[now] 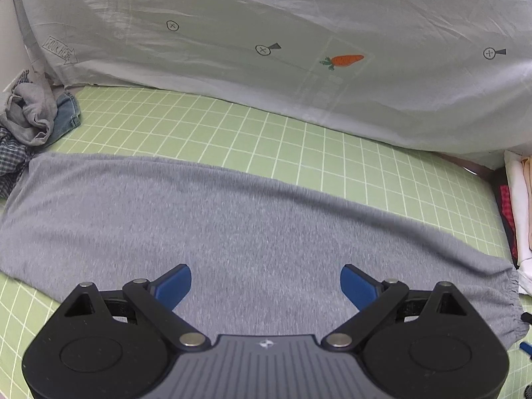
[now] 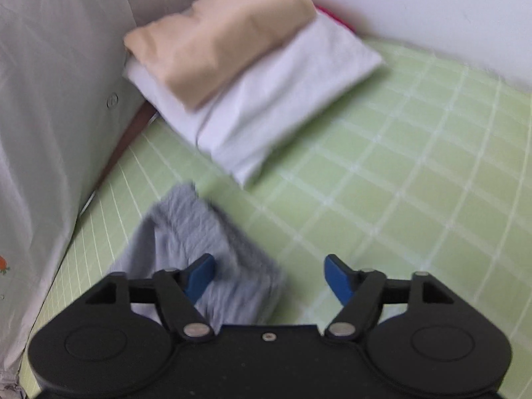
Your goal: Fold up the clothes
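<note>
A grey garment [image 1: 232,226] lies flat in a long band across the green checked sheet [image 1: 252,133]; its gathered cuff end [image 1: 512,302] is at the right. My left gripper [image 1: 266,286] is open and empty, hovering over the garment's near middle. In the right wrist view the garment's cuff end [image 2: 199,242] lies on the sheet [image 2: 399,199]. My right gripper [image 2: 269,276] is open, its left finger [image 2: 199,276] over the grey fabric, its right finger over bare sheet. The view is blurred.
A pile of unfolded clothes [image 1: 33,123] sits at the far left. A stack of folded clothes, beige on white [image 2: 239,76], sits at the far right, also in the left wrist view [image 1: 522,206]. A grey carrot-print cloth [image 1: 299,33] hangs behind the bed.
</note>
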